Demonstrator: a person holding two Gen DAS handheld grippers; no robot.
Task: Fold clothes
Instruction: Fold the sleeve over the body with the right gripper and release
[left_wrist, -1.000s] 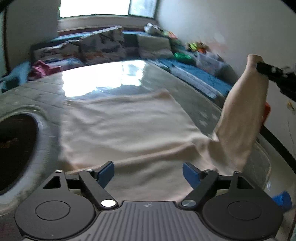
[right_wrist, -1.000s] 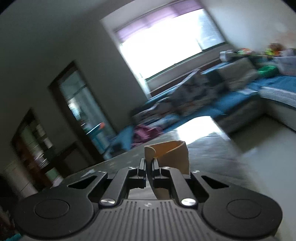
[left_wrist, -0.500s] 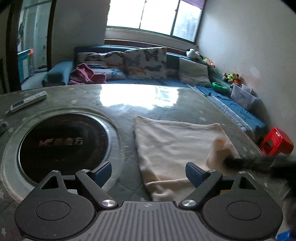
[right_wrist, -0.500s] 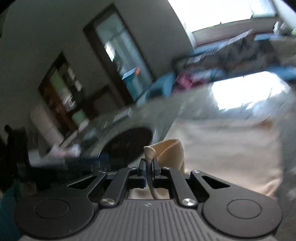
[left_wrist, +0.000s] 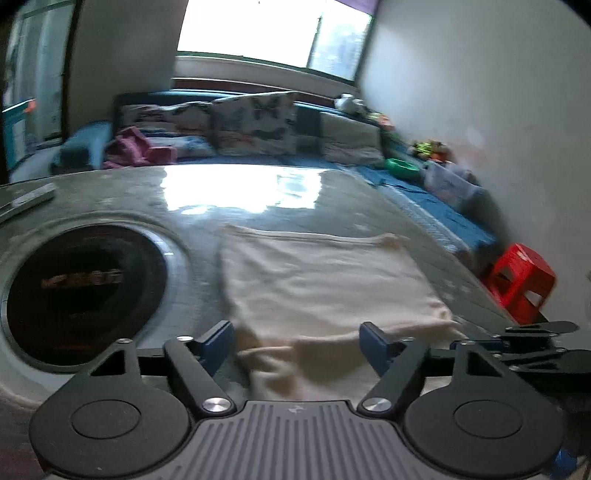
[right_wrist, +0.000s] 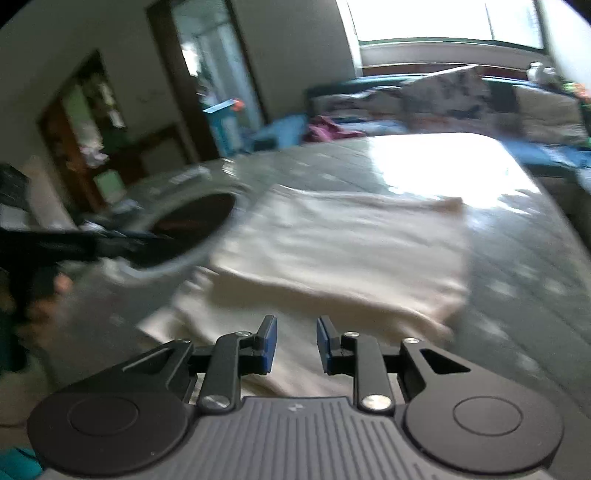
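You are in the living room of a home. A long blue sofa (left_wrist: 424, 192) runs under a wide bright window (left_wrist: 273, 33) and along the right wall, piled with butterfly-print cushions (left_wrist: 258, 122) and a crumpled pink garment (left_wrist: 138, 149). Toys and a green bowl (left_wrist: 402, 168) sit on the sofa's far end. A red plastic stool (left_wrist: 521, 280) stands by the wall. You stand at a round glossy dining table (left_wrist: 92, 192) with a dark inset hotplate (left_wrist: 85, 291). A doorway (right_wrist: 207, 74) opens to another room.
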